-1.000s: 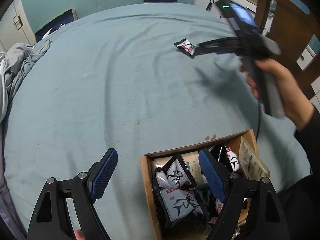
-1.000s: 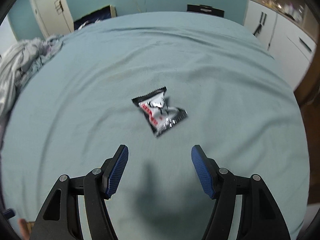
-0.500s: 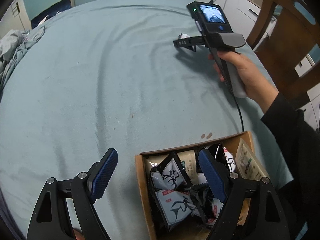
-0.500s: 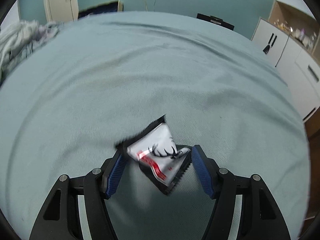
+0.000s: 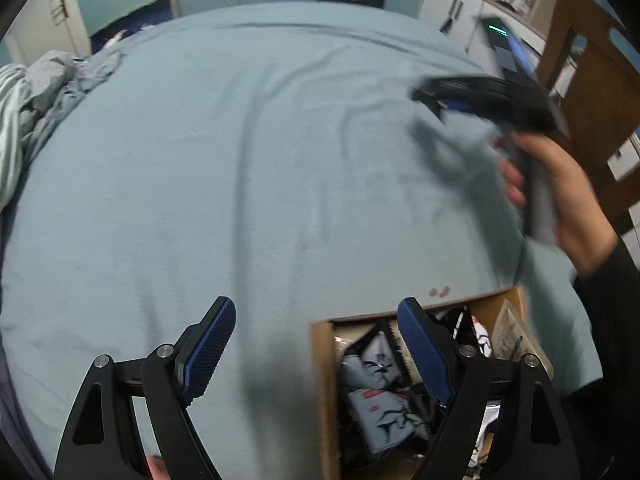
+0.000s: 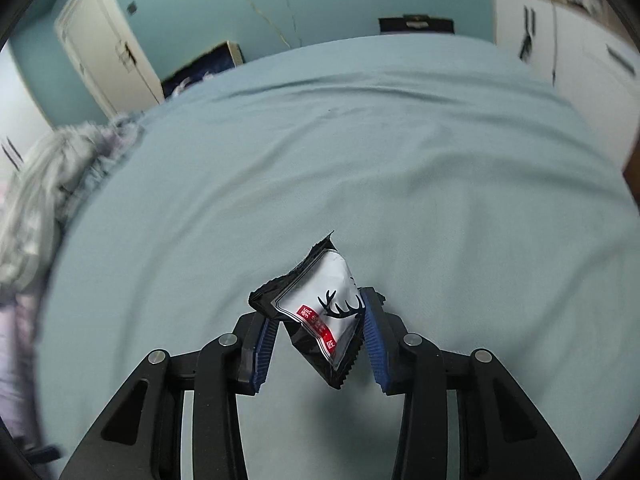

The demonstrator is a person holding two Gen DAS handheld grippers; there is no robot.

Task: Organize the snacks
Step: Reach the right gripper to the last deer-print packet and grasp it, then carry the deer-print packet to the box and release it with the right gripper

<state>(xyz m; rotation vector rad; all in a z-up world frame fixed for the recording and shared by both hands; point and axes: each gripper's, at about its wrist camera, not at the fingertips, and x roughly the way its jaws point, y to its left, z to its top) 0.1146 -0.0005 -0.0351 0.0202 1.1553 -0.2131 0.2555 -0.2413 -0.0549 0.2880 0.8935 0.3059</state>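
Note:
My right gripper (image 6: 316,332) is shut on a black and white snack packet with a deer-antler mark (image 6: 320,312) and holds it above the blue bedsheet (image 6: 360,160). In the left wrist view the right gripper (image 5: 480,96) shows blurred at the upper right, in a hand; the packet is not visible there. My left gripper (image 5: 316,344) is open and empty, its right finger over a cardboard box (image 5: 324,380) that holds several similar snack packets (image 5: 376,396).
A crumpled grey blanket (image 6: 44,184) lies at the bed's left edge. A wooden chair (image 5: 592,64) and white cabinets (image 6: 580,60) stand to the right. A white door (image 6: 104,48) is at the back left.
My right gripper closed on the packet and lifted it off the sheet. The hand with the gripper has drawn back toward the box. My left gripper stayed open by the box.

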